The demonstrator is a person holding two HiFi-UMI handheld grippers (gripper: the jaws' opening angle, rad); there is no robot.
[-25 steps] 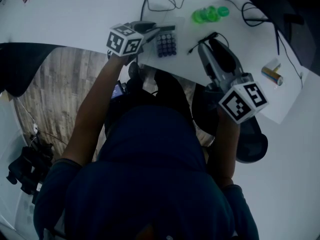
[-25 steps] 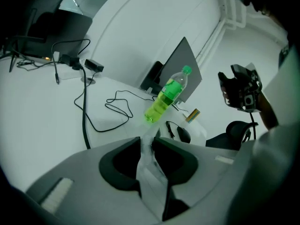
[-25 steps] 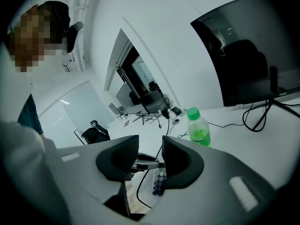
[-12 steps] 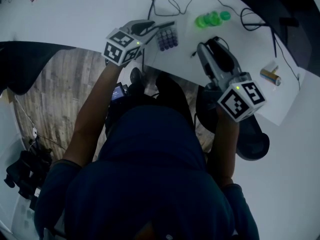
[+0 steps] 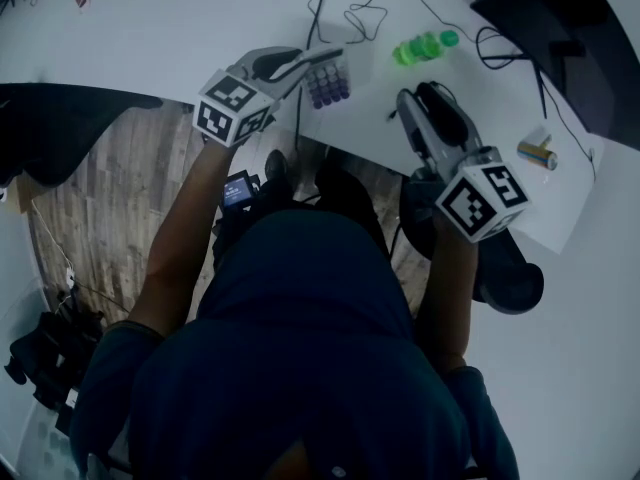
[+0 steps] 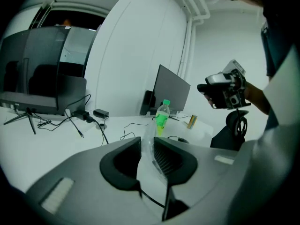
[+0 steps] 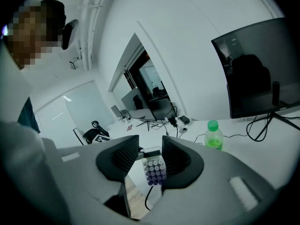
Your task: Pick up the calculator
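The calculator [image 5: 328,83] is a small clear slab with rows of purple buttons. My left gripper [image 5: 325,63] is shut on its edge and holds it in the air above the white table's [image 5: 180,28] near edge. In the left gripper view the calculator [image 6: 152,158] shows edge-on, pinched between the two dark pads. My right gripper [image 5: 425,96] hovers to the right over the table, open and holding nothing. Through its gap the calculator [image 7: 154,169] shows some way off, with the left gripper's marker cube [image 7: 97,137] beside it.
A green bottle [image 5: 424,46] lies on the table behind the grippers, among black cables [image 5: 365,8]. A small can [image 5: 537,152] rests on a paper sheet at the right. A dark monitor [image 5: 560,28] stands at the back right. A black chair [image 5: 510,278] is below the right gripper.
My left gripper has risen from the table with the calculator in its jaws and rolled a little. The right gripper has drifted slightly upward, still open.
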